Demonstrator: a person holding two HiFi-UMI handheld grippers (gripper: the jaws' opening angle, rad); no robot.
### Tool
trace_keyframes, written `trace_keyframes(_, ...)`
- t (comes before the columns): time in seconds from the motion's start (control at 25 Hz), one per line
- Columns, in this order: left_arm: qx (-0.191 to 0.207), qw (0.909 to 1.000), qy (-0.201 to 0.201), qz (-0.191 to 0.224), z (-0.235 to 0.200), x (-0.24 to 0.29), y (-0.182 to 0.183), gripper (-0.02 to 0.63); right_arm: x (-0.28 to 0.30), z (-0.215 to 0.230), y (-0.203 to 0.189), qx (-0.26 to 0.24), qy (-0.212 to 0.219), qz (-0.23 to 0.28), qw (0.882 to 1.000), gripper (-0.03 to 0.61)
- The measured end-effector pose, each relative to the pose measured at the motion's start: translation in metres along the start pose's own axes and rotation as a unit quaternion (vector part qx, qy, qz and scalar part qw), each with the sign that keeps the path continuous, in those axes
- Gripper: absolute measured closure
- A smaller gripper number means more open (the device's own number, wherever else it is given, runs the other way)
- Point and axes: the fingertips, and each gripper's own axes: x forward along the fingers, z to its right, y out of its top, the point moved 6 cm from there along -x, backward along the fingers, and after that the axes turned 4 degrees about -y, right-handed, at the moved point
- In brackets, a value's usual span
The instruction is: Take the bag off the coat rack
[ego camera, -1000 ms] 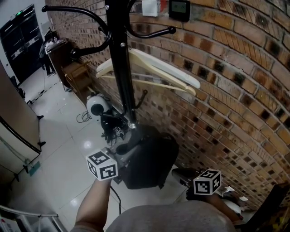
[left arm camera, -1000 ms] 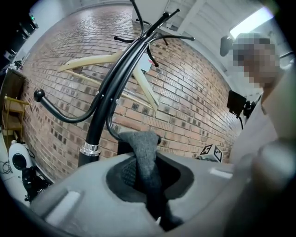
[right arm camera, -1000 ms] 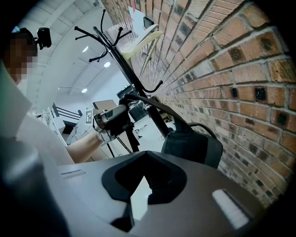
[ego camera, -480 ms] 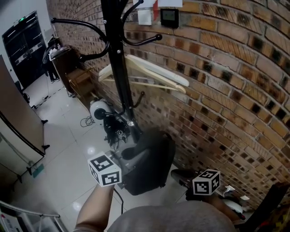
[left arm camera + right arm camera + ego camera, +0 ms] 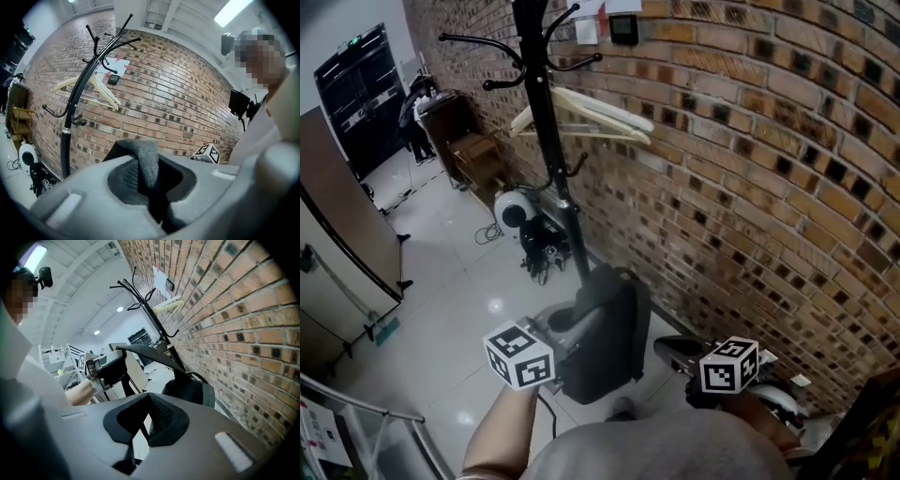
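Near the black metal coat rack (image 5: 546, 122)'s foot, clear of its hooks (image 5: 487, 82): black fabric backpack (image 5: 605, 328), upright, slung by grey strap (image 5: 145, 159) clenched in left gripper (image 5: 558, 323); right gripper (image 5: 143, 420) nearby, agape, empty.

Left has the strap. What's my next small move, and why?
Probably draw the left gripper back from the coat rack, jaws shut. The bag hangs by its strap clamped there, clear of the hooks but close to the pole.
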Motion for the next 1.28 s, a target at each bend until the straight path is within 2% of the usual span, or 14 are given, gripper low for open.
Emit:
trace_keyframes(0.36, -0.02, 0.9975, 0.06, 0.032, 0.187, -0.052, -0.069, 0.588, -0.14, -0.077, -0.123, -0.023, 0.009, -0.008, 1.0, 0.581)
trace_keyframes(0.6, -0.056, 0.9947, 0.078, 0.037, 0.292, -0.081, -0.099, 0.588, -0.209, -0.121, -0.169, -0.025, 0.026, -0.022, 0.999, 0.581)
trace_keyframes(0.88, -0.079, 0.9933, 0.084, -0.006, 0.372, -0.085, -0.138, 0.588, -0.257, -0.162, -0.185, -0.037, 0.05, -0.008, 0.998, 0.581)
trace_keyframes(1.04, -0.094, 0.9914, 0.091, -0.004, 0.393, -0.09, -0.148, 0.588, -0.273, -0.167, -0.189, -0.04, 0.052, 0.003, 0.998, 0.581)
trace_keyframes(1.28, -0.092, 0.9916, 0.091, -0.007, 0.417, -0.094, -0.158, 0.588, -0.288, -0.173, -0.197, -0.049, 0.051, 0.009, 0.997, 0.581)
